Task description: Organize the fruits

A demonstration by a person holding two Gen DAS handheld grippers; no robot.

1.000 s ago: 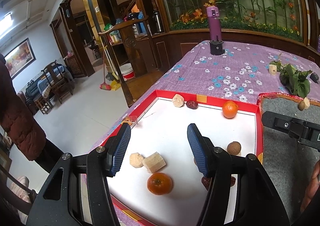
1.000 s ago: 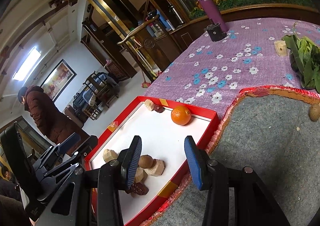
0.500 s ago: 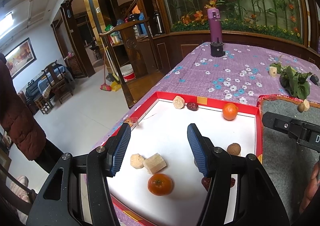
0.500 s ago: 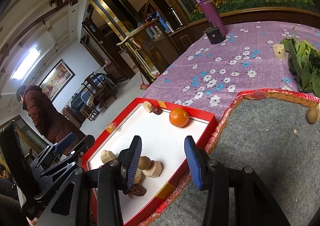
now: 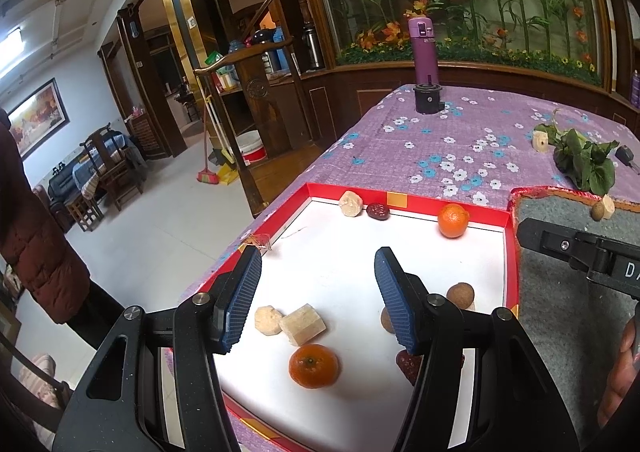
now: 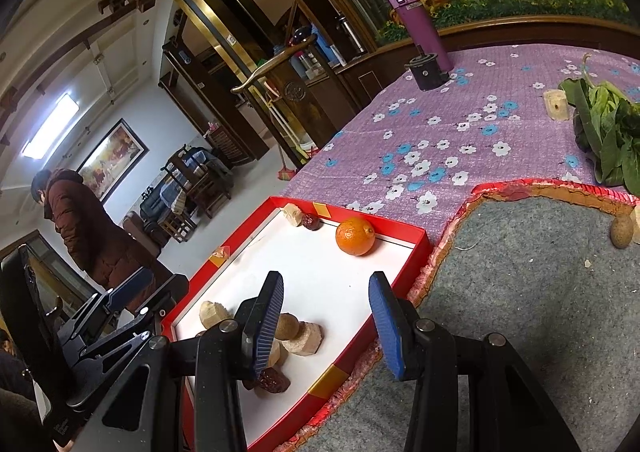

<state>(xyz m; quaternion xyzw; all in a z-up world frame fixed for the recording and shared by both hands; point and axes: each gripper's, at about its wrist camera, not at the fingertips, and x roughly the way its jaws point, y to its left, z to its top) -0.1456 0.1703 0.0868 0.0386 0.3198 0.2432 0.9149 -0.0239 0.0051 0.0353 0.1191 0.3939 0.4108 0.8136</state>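
Note:
A red-rimmed tray point(image 5: 424, 203) with a white floor holds the fruit. An orange point(image 5: 453, 220) sits at its far right, a red date point(image 5: 378, 211) and a beige chunk point(image 5: 351, 203) at the far rim. Nearer lie a tangerine point(image 5: 313, 366), two beige chunks point(image 5: 303, 324), a brown longan point(image 5: 460, 295) and another date point(image 5: 408, 364). My left gripper point(image 5: 318, 264) hangs open above the tray's middle with nothing between its fingers. My right gripper point(image 6: 325, 284) hangs open over the tray's right side point(image 6: 360, 344), also holding nothing; the orange point(image 6: 355, 236) lies beyond it.
A grey felt mat point(image 6: 540, 292) with a red fringe lies right of the tray; a brown fruit point(image 6: 622, 231) rests at its far edge. Leafy greens point(image 6: 608, 131), a beige piece point(image 6: 557, 104) and a purple flask point(image 6: 416, 23) stand on the flowered cloth. A person point(image 6: 88, 228) stands left.

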